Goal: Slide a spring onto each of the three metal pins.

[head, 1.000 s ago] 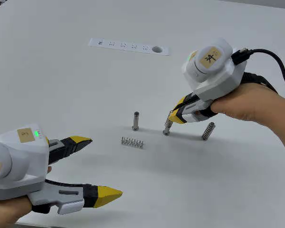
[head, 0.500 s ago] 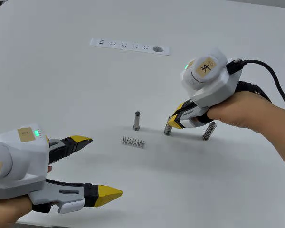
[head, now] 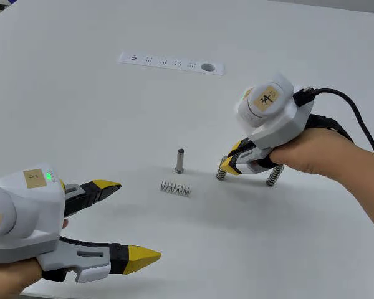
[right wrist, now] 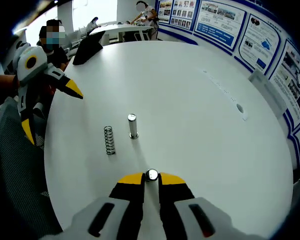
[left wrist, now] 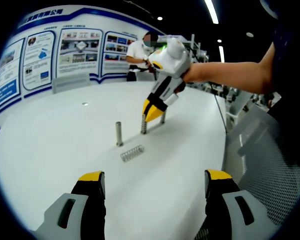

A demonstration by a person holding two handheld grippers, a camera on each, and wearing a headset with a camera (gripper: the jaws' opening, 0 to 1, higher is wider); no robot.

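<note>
A bare metal pin [head: 179, 160] stands upright on the white table, and a loose spring [head: 175, 188] lies flat just in front of it. My right gripper [head: 230, 165] is shut on a spring around the middle pin [head: 220, 172]; the pin's round head [right wrist: 151, 175] shows between its yellow fingertips [right wrist: 132, 178]. To the right, a third pin carries a spring [head: 273, 175]. My left gripper [head: 124, 219] hovers open and holds nothing at the near left, well short of the loose spring [left wrist: 132, 153] and the bare pin [left wrist: 119, 133].
A white power strip [head: 171, 62] lies flat at the far side of the table [head: 81, 118]. A black cable [head: 355, 112] trails from the right gripper over the person's forearm. People stand beyond the table's edge in both gripper views.
My right gripper has moved down along the middle pin, with the spring in its tips. The left gripper has stayed where it was, open.
</note>
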